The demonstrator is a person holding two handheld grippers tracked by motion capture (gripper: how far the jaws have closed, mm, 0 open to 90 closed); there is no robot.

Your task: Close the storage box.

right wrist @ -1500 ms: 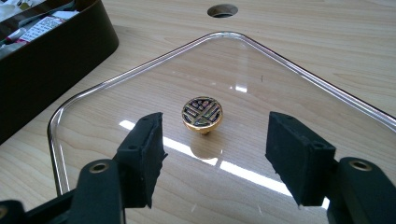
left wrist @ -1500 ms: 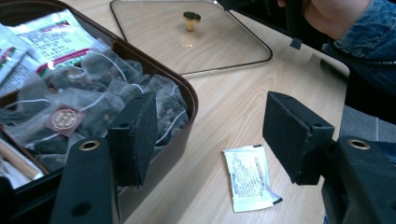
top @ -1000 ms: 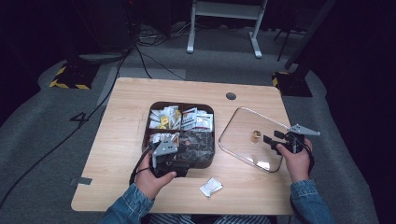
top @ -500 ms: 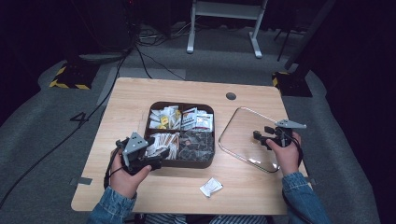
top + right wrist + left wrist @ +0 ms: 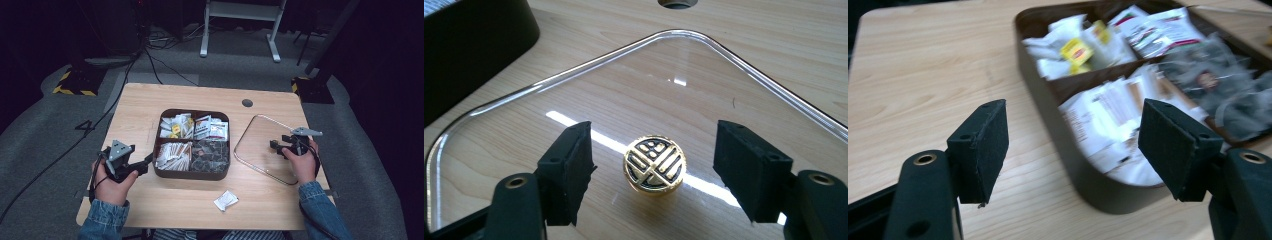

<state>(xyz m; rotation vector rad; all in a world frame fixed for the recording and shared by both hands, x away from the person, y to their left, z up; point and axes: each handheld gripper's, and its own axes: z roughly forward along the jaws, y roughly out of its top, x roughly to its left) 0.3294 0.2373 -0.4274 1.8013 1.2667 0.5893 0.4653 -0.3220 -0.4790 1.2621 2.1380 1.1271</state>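
At the wooden table (image 5: 150,105), I hold my right gripper (image 5: 651,175) low over the clear glass lid (image 5: 260,135), which lies flat just right of the dark brown tea box (image 5: 192,174). Its jaws have just been closing a little, yet they stand wide, one either side of the lid's gold knob (image 5: 654,164), with the pads clear of it and nothing gripped. My left gripper (image 5: 1073,150) sits just left of the box, near its front left corner, jaws spread apart with nothing in their grasp. The box stands uncovered, with four compartments of sachets: white and yellow ones at the back left, dark packets at the front right. One loose white sachet (image 5: 226,200) lies on the table in front of the box, well apart from both grippers.
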